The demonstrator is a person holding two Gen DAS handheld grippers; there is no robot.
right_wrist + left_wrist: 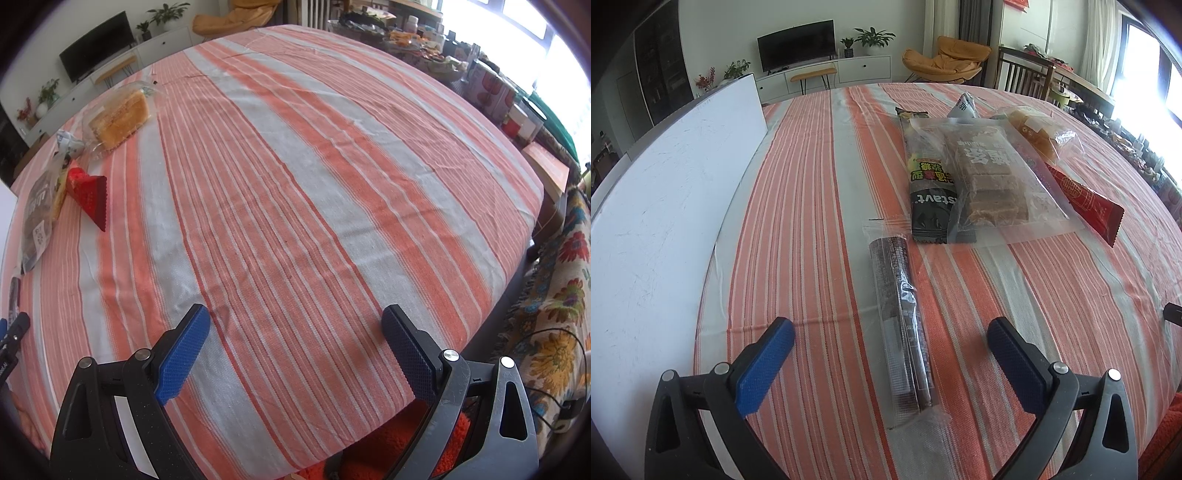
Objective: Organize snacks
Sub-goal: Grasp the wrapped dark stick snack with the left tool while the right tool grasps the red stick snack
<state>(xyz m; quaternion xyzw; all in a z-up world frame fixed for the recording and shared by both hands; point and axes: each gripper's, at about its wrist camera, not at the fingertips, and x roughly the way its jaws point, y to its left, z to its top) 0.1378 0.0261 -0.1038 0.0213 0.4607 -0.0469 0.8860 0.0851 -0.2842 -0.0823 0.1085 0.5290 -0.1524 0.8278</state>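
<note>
A long dark snack stick in a clear wrapper (892,266) lies flat on the striped tablecloth (820,184). Its near end rests between the blue pads of my left gripper (891,325), which is open and does not touch it. Beyond it sit a black packet (929,177), a clear bag of brown cakes (990,177), a red packet (1086,199) and a wrapped orange cake (1038,136). My right gripper (295,314) is open over bare cloth near the table's front edge, holding nothing. From there the red packet (90,195) and the wrapped cake (122,118) lie far left.
A white board (665,184) runs along the table's left side. The table's right edge (532,206) drops to a floral-covered seat (561,295), with boxes (491,92) beyond. A small grey-white packet (962,105) lies behind the snack pile.
</note>
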